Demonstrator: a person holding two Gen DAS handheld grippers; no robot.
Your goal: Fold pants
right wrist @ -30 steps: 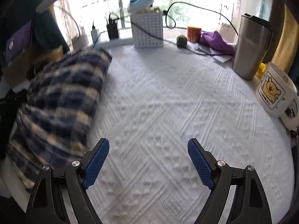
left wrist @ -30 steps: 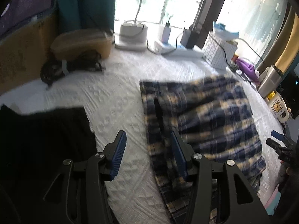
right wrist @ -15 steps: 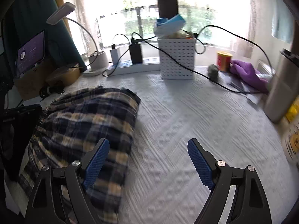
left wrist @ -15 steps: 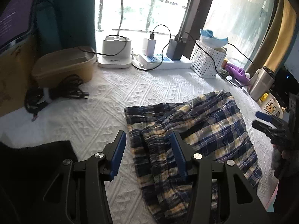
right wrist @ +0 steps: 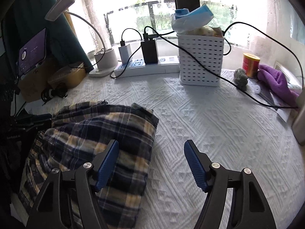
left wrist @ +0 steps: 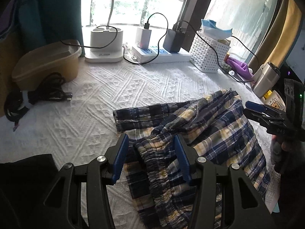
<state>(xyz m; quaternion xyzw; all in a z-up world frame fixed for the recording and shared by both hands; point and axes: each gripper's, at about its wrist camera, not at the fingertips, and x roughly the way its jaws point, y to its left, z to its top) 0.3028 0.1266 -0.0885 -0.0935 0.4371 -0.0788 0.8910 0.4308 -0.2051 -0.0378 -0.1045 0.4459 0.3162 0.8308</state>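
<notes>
The blue and yellow plaid pants [left wrist: 207, 133] lie rumpled and partly folded on the white textured cloth [left wrist: 118, 87]. My left gripper [left wrist: 151, 152] is open just above their left part, with a bunched elastic band between its fingers, not gripped. My right gripper [right wrist: 151, 161] is open over the right edge of the pants [right wrist: 99, 133], its left finger above the fabric, its right finger above bare cloth. The right gripper also shows at the right edge of the left wrist view [left wrist: 266, 114].
At the back stand a power strip [left wrist: 160, 54] with chargers, a lamp base [left wrist: 105, 45], a white basket [left wrist: 209, 53], a tan tub [left wrist: 47, 63] and coiled cables [left wrist: 38, 93]. A steel tumbler [left wrist: 266, 78], mug and purple cloth [right wrist: 276, 82] are at the right. Dark fabric [left wrist: 24, 171] lies at the left.
Both grippers have pulled back and the views have swung: the pants now lie lower and closer in each view. The right gripper has moved left over the pants' edge. Both stay open.
</notes>
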